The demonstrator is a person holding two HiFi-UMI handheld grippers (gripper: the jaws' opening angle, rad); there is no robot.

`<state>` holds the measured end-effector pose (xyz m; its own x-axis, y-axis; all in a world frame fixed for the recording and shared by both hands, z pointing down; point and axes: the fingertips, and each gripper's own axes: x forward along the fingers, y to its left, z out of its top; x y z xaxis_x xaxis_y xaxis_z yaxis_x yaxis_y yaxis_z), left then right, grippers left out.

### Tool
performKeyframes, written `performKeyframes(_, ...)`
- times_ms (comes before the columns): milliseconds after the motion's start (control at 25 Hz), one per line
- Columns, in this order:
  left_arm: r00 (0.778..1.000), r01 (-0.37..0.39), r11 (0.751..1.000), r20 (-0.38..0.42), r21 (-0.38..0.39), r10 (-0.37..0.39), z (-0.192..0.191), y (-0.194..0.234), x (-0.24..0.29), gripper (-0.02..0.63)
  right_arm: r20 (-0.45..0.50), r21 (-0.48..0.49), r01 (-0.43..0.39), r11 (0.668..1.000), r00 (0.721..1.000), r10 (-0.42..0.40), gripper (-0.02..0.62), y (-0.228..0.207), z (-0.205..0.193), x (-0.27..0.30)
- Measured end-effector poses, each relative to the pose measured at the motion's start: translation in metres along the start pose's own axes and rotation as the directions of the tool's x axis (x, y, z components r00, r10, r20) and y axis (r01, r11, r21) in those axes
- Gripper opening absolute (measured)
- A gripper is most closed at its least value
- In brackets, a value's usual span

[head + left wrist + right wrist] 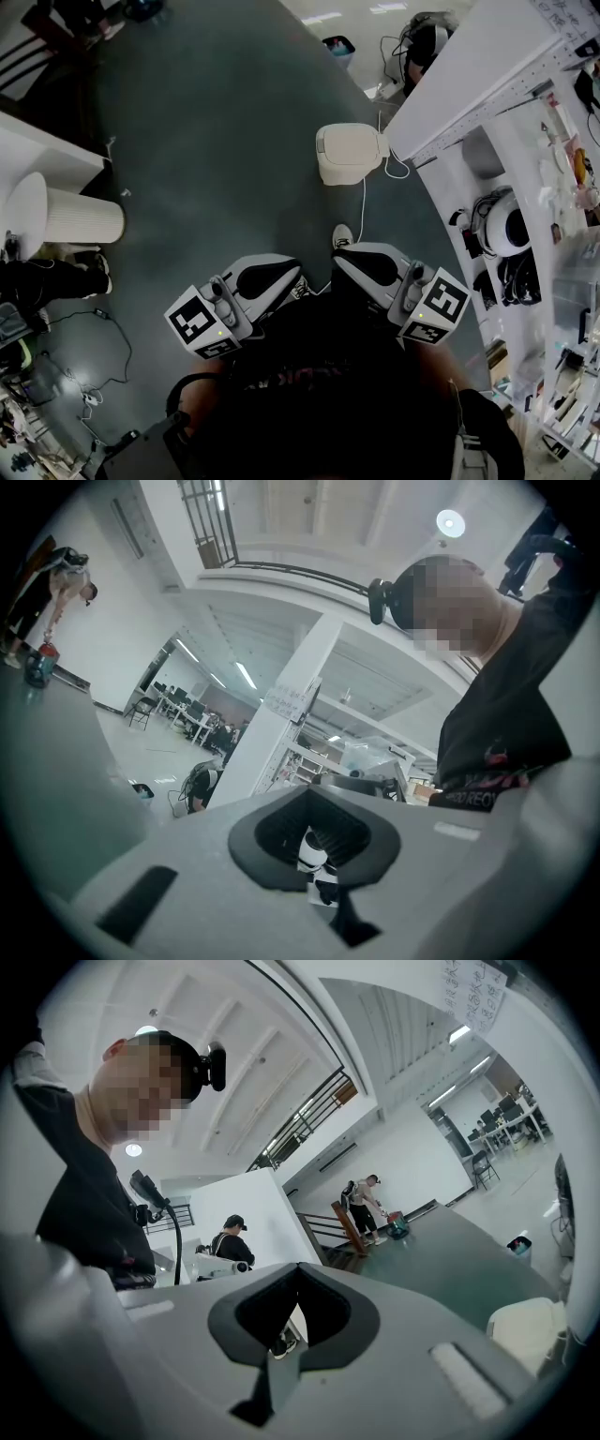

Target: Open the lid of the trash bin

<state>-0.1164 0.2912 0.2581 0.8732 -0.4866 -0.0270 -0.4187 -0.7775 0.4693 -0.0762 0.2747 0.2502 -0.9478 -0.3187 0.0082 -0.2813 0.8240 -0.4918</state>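
The trash bin (pixel 349 155) is a cream box with rounded corners, standing on the dark floor ahead of me with its lid down. It also shows at the lower right edge of the right gripper view (pixel 530 1330). Both grippers are held close to my body, well short of the bin. The left gripper (pixel 292 279) is at lower left and the right gripper (pixel 341 262) at lower right, their tips turned towards each other. In the left gripper view the left gripper (pixel 314 803) has its jaws together and holds nothing. The right gripper (pixel 298 1274) looks the same, jaws together and bare.
A white cable (pixel 363 202) runs across the floor from the bin towards my shoe (pixel 343 234). A white table (pixel 487 66) and shelves of gear (pixel 525 234) line the right side. A ribbed white cylinder (pixel 70 217) stands at the left. Other people stand far off.
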Motion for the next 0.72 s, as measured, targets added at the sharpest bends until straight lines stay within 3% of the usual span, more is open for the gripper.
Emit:
performKeyframes(400, 1.000, -0.011, 0.999, 0.007, -0.042, 0.011, -0.002, 0.010, 0.001, 0.002, -0.001, 0.021, 0.042, 0.999, 0.999, -0.042, 0.006, -0.009, -0.001, -0.003)
performKeyframes(720, 0.998, -0.043, 0.995, 0.035, -0.085, 0.046, 0.007, 0.035, 0.026, 0.002, 0.015, 0.031, 0.078, 0.996, 0.997, -0.079, 0.006, -0.049, 0.017, -0.019)
